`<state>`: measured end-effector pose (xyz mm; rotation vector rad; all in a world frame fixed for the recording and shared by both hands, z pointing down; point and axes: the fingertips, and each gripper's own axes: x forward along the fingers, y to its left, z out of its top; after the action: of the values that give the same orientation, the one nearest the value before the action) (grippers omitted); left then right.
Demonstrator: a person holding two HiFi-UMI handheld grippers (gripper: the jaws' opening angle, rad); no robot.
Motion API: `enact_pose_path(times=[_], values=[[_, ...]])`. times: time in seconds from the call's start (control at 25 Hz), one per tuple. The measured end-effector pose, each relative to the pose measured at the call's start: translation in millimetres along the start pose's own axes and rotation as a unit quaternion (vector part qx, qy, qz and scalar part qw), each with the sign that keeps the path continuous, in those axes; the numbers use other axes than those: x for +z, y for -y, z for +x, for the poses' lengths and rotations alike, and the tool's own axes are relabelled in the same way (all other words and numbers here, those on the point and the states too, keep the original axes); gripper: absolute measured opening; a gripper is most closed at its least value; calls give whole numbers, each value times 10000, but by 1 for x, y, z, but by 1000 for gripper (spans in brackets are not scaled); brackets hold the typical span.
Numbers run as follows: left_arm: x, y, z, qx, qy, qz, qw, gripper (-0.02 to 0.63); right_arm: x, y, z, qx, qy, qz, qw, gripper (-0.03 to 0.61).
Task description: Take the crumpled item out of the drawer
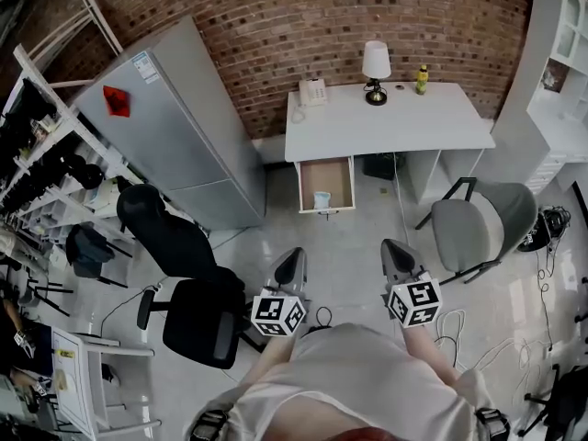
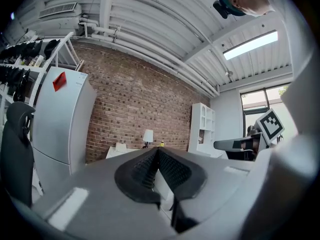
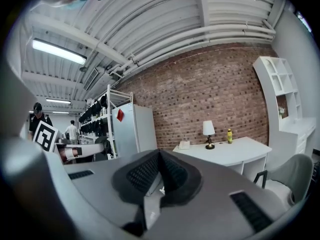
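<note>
Left claw (image 1: 291, 257): jaws shut tip to tip, nothing between them. Right claw (image 1: 394, 247): the same, closed and empty. Both are held about level in front of the person, side by side and pointing at the worktop (image 1: 386, 122).

Drawer (image 1: 303, 184) stands pulled out below the worktop's left end. The crumpled item (image 1: 322, 199), pale, lies at the drawer's front end against the front wall. It is well apart from both claws, with open floor between.

Task not yet started; my read is that the approach comes first.

Risks, as judged from here:
- Loose cables (image 1: 457, 325) on the floor to the right and a black chair (image 1: 197, 312) just left could catch a foot on the walk in.
- Both claws must open before reaching, or the item only gets pushed.
- The item sits tight to the front wall, so a jaw may strike the wall or nip only an edge.
- It looks light and soft, so a shallow pinch could let it slip.
</note>
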<state>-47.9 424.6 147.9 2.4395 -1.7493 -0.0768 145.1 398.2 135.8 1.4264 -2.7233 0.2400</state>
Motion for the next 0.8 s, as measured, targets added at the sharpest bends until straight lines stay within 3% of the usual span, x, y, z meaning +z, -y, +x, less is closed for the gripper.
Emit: enact_pose_path(times=[0.44,0.8], values=[[-12,7,12,76,15,-81,9999,9,-3,12,0,29,-21,-256,9997,8],[-10,-15,72,-56,62,-92,9999,9,0,44,48,-108,-56,-284,9995,8]])
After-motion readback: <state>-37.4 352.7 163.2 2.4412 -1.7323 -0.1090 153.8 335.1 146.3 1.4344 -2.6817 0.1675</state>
